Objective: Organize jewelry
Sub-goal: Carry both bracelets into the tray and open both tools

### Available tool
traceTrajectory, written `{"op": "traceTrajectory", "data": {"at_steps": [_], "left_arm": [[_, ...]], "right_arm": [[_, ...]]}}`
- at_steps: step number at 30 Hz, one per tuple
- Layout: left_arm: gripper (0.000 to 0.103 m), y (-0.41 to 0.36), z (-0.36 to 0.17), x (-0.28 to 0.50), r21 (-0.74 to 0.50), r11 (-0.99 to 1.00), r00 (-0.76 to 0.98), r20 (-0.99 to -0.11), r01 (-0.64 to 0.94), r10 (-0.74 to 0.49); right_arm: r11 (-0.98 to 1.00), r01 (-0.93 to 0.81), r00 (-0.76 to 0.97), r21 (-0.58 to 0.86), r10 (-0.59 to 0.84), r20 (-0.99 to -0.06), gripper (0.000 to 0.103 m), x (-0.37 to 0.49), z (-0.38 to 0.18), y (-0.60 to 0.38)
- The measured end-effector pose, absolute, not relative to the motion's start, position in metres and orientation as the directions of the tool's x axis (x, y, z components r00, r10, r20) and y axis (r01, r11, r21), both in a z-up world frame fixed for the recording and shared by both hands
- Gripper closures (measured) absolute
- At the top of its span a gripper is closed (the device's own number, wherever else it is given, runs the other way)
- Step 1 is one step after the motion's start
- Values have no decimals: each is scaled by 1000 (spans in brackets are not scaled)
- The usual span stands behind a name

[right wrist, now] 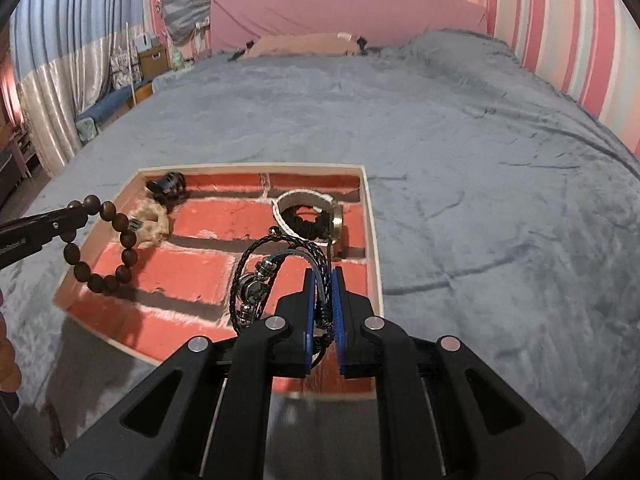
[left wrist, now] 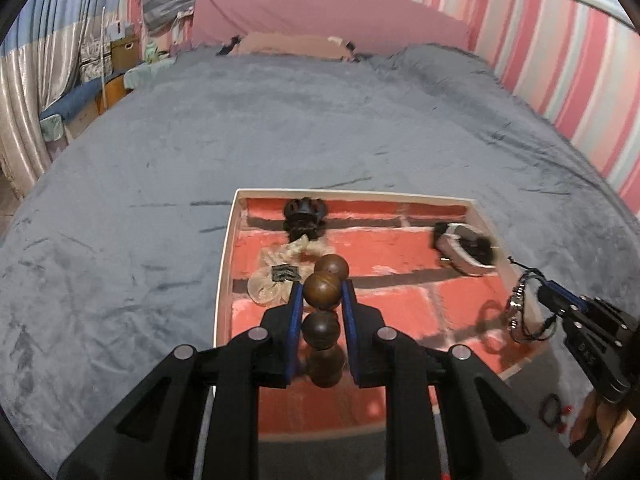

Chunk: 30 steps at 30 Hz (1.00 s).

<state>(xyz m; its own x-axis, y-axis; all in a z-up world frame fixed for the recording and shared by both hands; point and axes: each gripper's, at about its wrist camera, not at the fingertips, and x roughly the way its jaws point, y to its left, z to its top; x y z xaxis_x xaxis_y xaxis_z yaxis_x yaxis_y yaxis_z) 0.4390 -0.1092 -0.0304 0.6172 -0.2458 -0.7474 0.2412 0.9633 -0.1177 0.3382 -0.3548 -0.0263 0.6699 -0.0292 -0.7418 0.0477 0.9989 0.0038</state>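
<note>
A shallow tray (left wrist: 225, 264) with a red brick-pattern floor lies on the grey bed; it also shows in the right wrist view (right wrist: 370, 220). My left gripper (left wrist: 320, 294) is shut on a brown wooden bead bracelet (left wrist: 322, 290), held over the tray's left part; the bracelet hangs as a ring in the right wrist view (right wrist: 120, 224). My right gripper (right wrist: 323, 280) is shut on a black and blue braided cord bracelet with metal beads (right wrist: 256, 284), over the tray's right front. In the tray lie a black hair claw (left wrist: 304, 212), a beige scrunchie (left wrist: 276, 268) and a white-strapped watch (left wrist: 464, 248).
The grey blanket (left wrist: 280, 120) spreads around the tray. A pink headboard (left wrist: 320, 12) and striped pink wall (right wrist: 560, 40) stand behind. Small dark and red items (left wrist: 554, 410) lie on the blanket at the right, near a hand. Curtains and furniture stand at the left.
</note>
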Motion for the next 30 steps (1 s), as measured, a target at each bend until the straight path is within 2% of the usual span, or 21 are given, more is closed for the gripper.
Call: {"op": "traceTrajectory", "data": {"at_steps": [7, 18, 20, 22, 23, 25, 27, 30], "left_arm": [[83, -112, -60, 475, -30, 980, 596, -790, 198, -145], [83, -115, -88, 489, 31, 980, 568, -819, 195, -87], [82, -114, -86, 488, 39, 980, 571, -817, 195, -81], [81, -113, -83, 485, 41, 978, 575, -814, 205, -86], [79, -112, -81, 482, 43, 977, 580, -810, 208, -88], [56, -109, -72, 473, 40, 976, 600, -793, 215, -100], [47, -108, -62, 462, 54, 973, 631, -769, 223, -102], [44, -104, -44, 445, 59, 969, 661, -741, 242, -120]], "right_arm": [[997, 57, 592, -52, -76, -802, 94, 377, -63, -349], [995, 83, 539, -63, -97, -837, 93, 403, -86, -361], [996, 78, 537, -45, -80, -839, 85, 403, -85, -363], [998, 60, 549, -24, -53, -834, 66, 399, -81, -363], [999, 44, 562, -10, -33, -827, 62, 394, -76, -363], [1000, 22, 580, 16, 0, -815, 42, 386, -66, -362], [1000, 2, 615, 17, 12, -789, 36, 370, -48, -363], [999, -18, 646, 30, 35, -762, 29, 346, -23, -368]]}}
